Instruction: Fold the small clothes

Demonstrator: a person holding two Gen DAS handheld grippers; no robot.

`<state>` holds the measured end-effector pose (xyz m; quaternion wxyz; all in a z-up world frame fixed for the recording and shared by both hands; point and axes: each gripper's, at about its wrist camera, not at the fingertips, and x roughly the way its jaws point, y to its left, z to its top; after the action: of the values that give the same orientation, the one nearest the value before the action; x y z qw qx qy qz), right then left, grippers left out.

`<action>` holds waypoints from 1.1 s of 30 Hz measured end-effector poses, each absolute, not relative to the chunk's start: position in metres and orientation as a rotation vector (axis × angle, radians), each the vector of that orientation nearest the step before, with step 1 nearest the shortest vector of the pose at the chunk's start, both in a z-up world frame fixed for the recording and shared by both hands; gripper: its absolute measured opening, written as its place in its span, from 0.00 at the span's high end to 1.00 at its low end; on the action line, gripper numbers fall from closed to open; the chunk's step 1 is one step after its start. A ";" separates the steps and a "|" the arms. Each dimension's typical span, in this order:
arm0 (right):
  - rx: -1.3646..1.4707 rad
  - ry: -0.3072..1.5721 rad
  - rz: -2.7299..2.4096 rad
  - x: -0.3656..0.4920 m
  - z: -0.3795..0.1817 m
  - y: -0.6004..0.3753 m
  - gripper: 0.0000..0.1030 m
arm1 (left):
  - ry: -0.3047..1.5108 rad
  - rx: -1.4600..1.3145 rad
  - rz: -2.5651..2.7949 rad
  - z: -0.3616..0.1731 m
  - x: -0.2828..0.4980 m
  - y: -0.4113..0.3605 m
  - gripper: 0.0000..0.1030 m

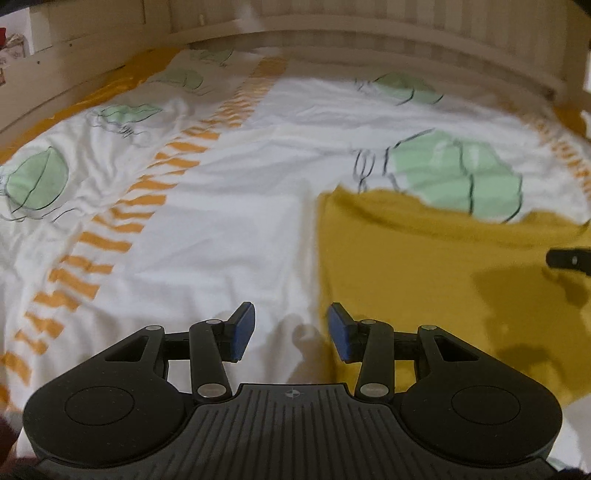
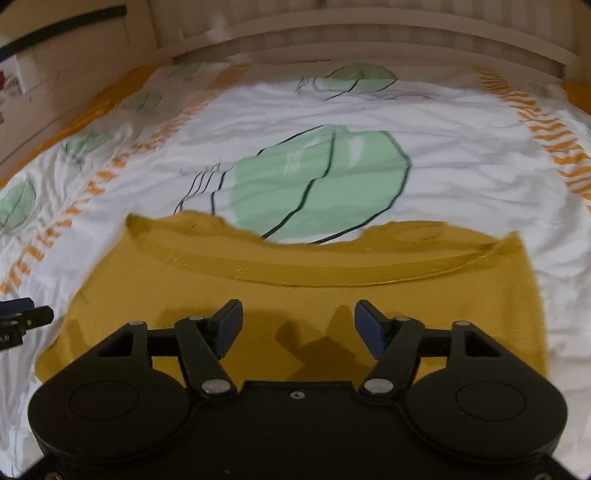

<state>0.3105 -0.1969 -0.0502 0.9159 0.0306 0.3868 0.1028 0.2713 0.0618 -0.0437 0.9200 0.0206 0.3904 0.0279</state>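
Observation:
A mustard-yellow garment (image 2: 303, 291) lies spread flat on the bed, with a folded band across its far part. It also shows in the left wrist view (image 1: 436, 266), at the right. My left gripper (image 1: 291, 330) is open and empty, hovering over the garment's left edge. My right gripper (image 2: 298, 326) is open and empty, above the garment's near middle. The right gripper's tip (image 1: 569, 258) shows at the right edge of the left wrist view. The left gripper's tip (image 2: 26, 317) shows at the left edge of the right wrist view.
The bed has a white cover (image 1: 229, 206) with green leaf prints and orange striped bands. A pale wooden headboard (image 2: 369, 33) runs along the far side. A wooden side rail (image 1: 55, 88) lies at the left.

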 end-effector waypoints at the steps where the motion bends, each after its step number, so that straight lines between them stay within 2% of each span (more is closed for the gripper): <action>1: 0.055 0.804 0.211 0.311 -0.052 -0.192 0.32 | 0.814 0.030 0.044 -0.046 0.273 0.064 0.59; 6: 0.006 0.842 0.192 0.327 -0.064 -0.174 0.32 | 0.865 -0.094 -0.016 -0.050 0.272 0.081 0.59; 16: 0.038 0.813 0.040 0.400 -0.062 -0.177 0.31 | 0.882 -0.115 -0.020 -0.050 0.273 0.090 0.59; 24: 0.042 0.810 0.112 0.370 -0.047 -0.160 0.31 | 0.922 -0.143 -0.029 -0.055 0.272 0.093 0.59; 30: -0.009 0.869 0.228 0.352 -0.064 -0.127 0.31 | 0.924 -0.153 -0.038 -0.054 0.273 0.094 0.59; 33: -0.035 0.859 0.220 0.371 -0.072 -0.112 0.24 | 0.934 -0.166 -0.039 -0.056 0.275 0.095 0.59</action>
<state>0.3708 -0.1123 -0.0718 0.9032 -0.0169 0.4155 0.1063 0.2745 0.0952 -0.0559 0.8894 -0.0800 0.4497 -0.0190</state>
